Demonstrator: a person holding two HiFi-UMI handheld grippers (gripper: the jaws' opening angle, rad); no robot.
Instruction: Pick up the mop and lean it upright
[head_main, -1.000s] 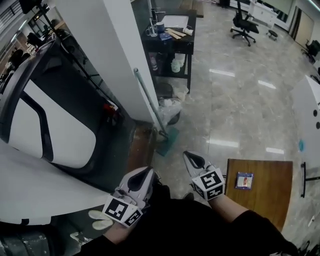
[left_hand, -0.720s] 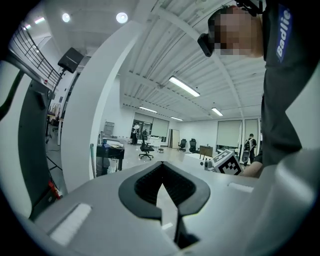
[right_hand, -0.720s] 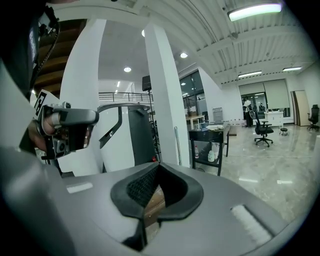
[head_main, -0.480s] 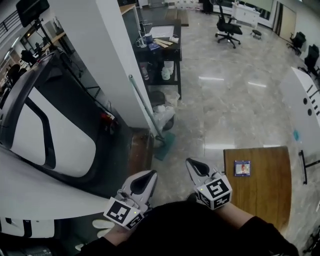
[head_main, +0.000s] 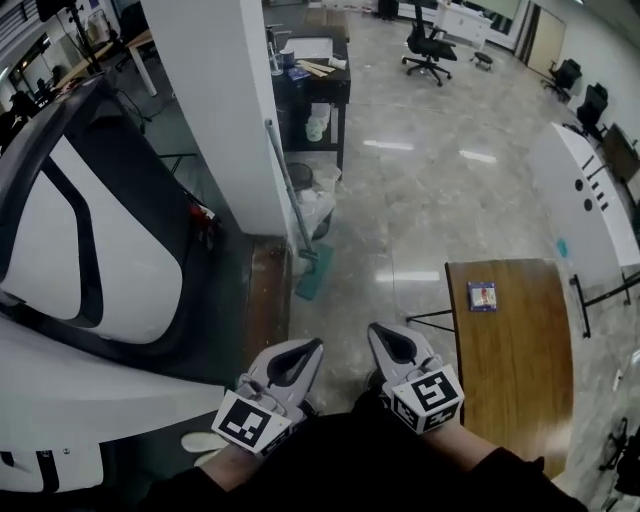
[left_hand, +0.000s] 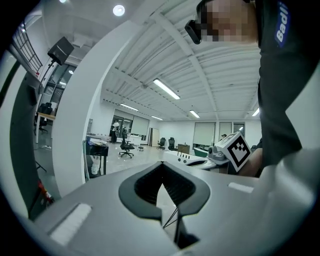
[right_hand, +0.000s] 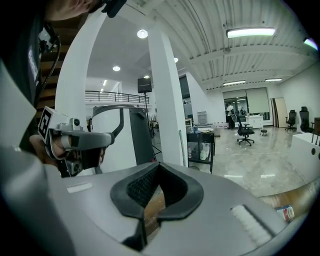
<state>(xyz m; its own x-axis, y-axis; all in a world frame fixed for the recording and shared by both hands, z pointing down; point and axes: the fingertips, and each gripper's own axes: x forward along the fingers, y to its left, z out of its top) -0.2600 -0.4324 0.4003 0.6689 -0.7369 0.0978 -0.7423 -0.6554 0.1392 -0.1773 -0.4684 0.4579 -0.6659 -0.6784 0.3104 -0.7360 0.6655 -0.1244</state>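
- One mop (head_main: 286, 186) in play, folks: it stands at about 12 o'clock from the grippers, handle leaning up against the white pillar (head_main: 215, 110), teal head (head_main: 312, 278) on the floor at the pillar's foot.
- Two grippers, both tucked in close to the person's body and well apart from the mop.
- Left gripper (head_main: 311, 346): fingers pressed together, nothing between them.
- Right gripper (head_main: 377, 330): fingers closed too, and empty.
- One wooden table (head_main: 515, 370) at 3 o'clock of the right gripper, with one small blue packet (head_main: 482, 296) lying on it.
- One black shelf cart (head_main: 312, 78) at 12 o'clock behind the mop, and three office chairs, the nearest (head_main: 428, 45) up at 1 o'clock.
- Since a second ago: the mop hasn't budged from the pillar, both grippers stay closed and empty, and the view has swung so that far more of the table shows and the grippers sit a touch higher in frame.
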